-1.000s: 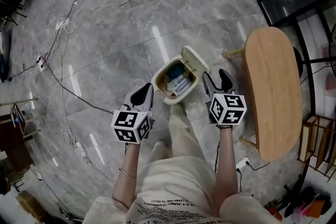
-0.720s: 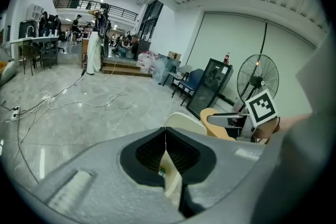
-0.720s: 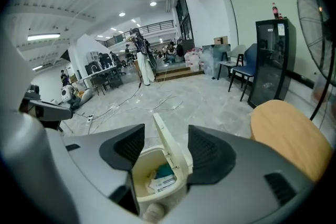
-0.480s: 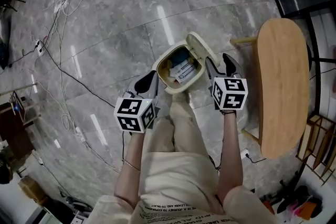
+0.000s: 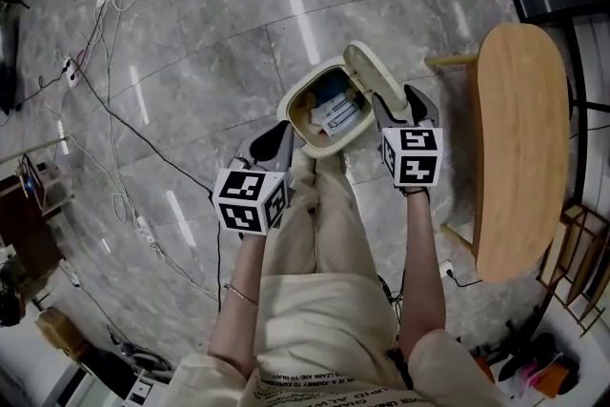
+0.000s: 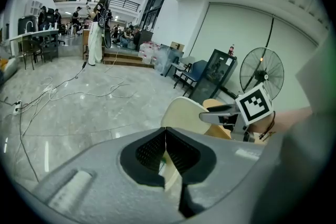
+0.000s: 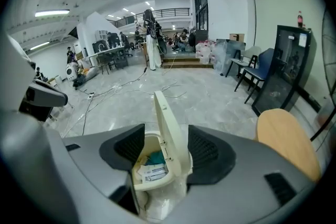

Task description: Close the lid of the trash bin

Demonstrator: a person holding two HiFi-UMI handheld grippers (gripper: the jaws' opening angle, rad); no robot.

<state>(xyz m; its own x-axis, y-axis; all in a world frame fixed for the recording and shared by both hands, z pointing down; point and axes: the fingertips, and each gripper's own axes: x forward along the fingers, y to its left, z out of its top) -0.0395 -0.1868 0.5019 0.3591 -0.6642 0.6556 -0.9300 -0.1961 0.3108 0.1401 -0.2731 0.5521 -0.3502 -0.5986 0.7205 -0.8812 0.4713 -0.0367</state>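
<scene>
A cream trash bin (image 5: pixel 307 140) stands on the grey floor with paper and blue waste inside. Its lid (image 5: pixel 374 79) is hinged up, nearly upright, on the bin's right side. My right gripper (image 5: pixel 402 108) is open just behind the lid. In the right gripper view the lid (image 7: pixel 167 123) rises in line with the gap of the right gripper (image 7: pixel 167 149), above the bin (image 7: pixel 157 173); contact cannot be told. My left gripper (image 5: pixel 272 141) hovers at the bin's near left rim. Its pads (image 6: pixel 176 152) meet, so the left gripper (image 6: pixel 166 149) is shut and holds nothing.
An oval wooden table (image 5: pixel 522 138) stands close on the right. Cables (image 5: pixel 100 105) trail across the floor at the left. The person's legs (image 5: pixel 329 214) stand directly behind the bin. A dark glass cabinet (image 7: pixel 286 68) and chairs sit beyond the table.
Both grippers have moved forward toward the bin. The right one now sits next to the raised lid, and the left has reached the near rim. The lid stays up.
</scene>
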